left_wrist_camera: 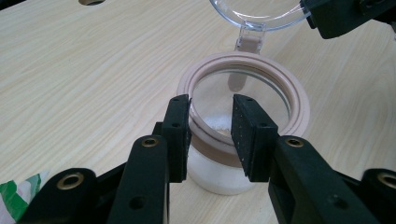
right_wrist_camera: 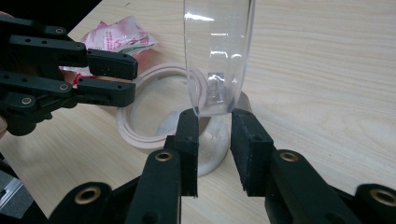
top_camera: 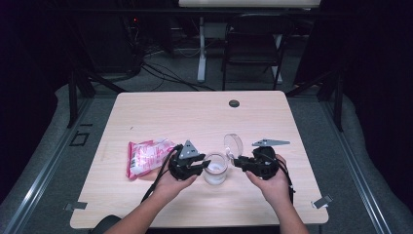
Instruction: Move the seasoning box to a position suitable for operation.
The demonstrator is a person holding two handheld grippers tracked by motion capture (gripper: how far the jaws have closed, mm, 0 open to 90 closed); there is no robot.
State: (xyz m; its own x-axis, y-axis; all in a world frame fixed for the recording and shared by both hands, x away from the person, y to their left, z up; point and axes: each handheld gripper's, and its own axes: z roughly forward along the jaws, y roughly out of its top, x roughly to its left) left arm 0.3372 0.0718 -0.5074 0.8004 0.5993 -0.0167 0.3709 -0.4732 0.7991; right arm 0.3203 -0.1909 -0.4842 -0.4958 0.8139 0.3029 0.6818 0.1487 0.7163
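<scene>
A clear glass jar [top_camera: 215, 168] with a pale rubber ring [left_wrist_camera: 289, 88] stands at the table's front middle, a little white stuff at its bottom. Its hinged clear lid [top_camera: 233, 143] is swung up and stands upright behind the mouth. My left gripper [top_camera: 203, 164] hovers open at the jar's left rim, jaws [left_wrist_camera: 211, 135] straddling the near edge without clamping it. From the right, my right gripper [top_camera: 237, 161] meets the lid; in the right gripper view the lid's lower edge [right_wrist_camera: 215, 105] sits between the jaws, which appear shut on it.
A pink and white packet [top_camera: 146, 156] lies flat left of the left hand. The wooden table [top_camera: 195, 117] has a round dark grommet [top_camera: 234, 103] near its far edge. A black chair [top_camera: 253, 44] and a desk leg stand beyond.
</scene>
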